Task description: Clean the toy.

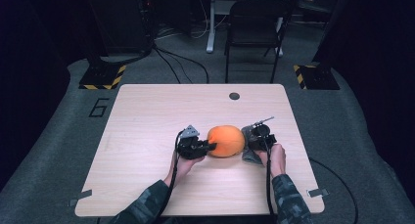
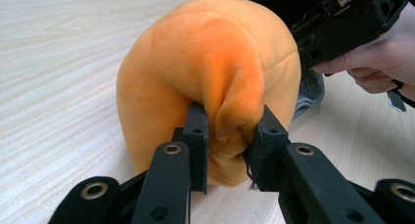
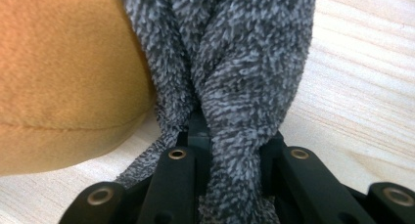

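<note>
Black jaws of the left gripper [image 2: 230,141] sit nearest the lens in the left gripper view, nearly closed on a gathered fold of an orange plush cushion [image 2: 210,77]; the pads press the pile from both sides, so the fold bulges out between them. That pinch appears intended to anchor one end of the cushion while the other hand works its far end. In the right gripper view, the right gripper [image 3: 230,145] is clamped almost fully shut on a twisted bunch of grey fleecy cloth [image 3: 235,77], which rises from the jaws toward 12 o'clock, with the orange cushion pressed against it at 9 o'clock. In the high view the cushion [image 1: 225,141] rests on the wooden table [image 1: 147,116], slightly toward 5 o'clock of the tabletop's centre, with the left gripper [image 1: 205,146] touching it at 9 o'clock and the right gripper [image 1: 250,138] at 3 o'clock, the grey cloth [image 1: 250,155] hanging below it. Holding from opposite ends suggests the two pieces are being kept together or drawn apart; which cannot be determined. Cushion: rounded, stuffed, short velvety nap, one stitched seam visible. Cloth: thick, nubbly, mottled grey, limp. Table: pale wood-grain laminate, smooth, rounded corners.
</note>
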`<state>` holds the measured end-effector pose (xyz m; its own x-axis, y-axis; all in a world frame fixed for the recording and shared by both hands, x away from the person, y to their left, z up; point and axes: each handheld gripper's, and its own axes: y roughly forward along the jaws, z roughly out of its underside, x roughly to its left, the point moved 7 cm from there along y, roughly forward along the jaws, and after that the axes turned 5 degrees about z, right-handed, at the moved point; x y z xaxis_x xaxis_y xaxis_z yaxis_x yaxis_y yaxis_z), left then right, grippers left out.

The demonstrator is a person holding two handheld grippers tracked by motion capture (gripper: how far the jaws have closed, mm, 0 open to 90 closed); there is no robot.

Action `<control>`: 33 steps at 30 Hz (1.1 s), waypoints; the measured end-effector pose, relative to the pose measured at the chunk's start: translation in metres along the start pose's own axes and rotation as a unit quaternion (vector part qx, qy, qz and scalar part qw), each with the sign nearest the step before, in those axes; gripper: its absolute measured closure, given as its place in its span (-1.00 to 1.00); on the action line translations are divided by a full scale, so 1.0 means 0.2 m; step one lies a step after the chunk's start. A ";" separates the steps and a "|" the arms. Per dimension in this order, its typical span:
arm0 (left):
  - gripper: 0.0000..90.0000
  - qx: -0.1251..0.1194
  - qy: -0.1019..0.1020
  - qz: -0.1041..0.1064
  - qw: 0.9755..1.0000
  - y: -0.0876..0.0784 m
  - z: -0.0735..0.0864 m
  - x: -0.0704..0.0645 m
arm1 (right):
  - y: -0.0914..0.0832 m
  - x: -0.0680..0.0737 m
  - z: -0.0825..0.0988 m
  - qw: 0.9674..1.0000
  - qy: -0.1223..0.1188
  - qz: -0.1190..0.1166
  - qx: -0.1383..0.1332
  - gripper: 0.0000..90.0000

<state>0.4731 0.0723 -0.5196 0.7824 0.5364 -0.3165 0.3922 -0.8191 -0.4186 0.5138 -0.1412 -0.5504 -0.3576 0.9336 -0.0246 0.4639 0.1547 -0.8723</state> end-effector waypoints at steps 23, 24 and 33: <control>0.61 -0.001 0.001 -0.001 1.000 0.00 0.00 0.00 | -0.46 0.26 -0.18 0.991 -0.077 -0.020 -0.108 0.67; 0.61 0.000 -0.001 -0.003 1.000 0.00 0.00 0.00 | -0.40 0.29 -0.18 0.992 -0.087 -0.010 -0.095 0.68; 0.43 -0.002 0.000 -0.002 1.000 0.01 0.00 0.00 | -0.30 0.27 -0.16 0.993 -0.079 -0.011 -0.081 0.71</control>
<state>0.4739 0.0705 -0.5204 0.7811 0.5391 -0.3150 0.3964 -0.8179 -0.4170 0.4929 -0.0892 -0.4834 -0.4863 0.8687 -0.0947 0.5747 0.2363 -0.7835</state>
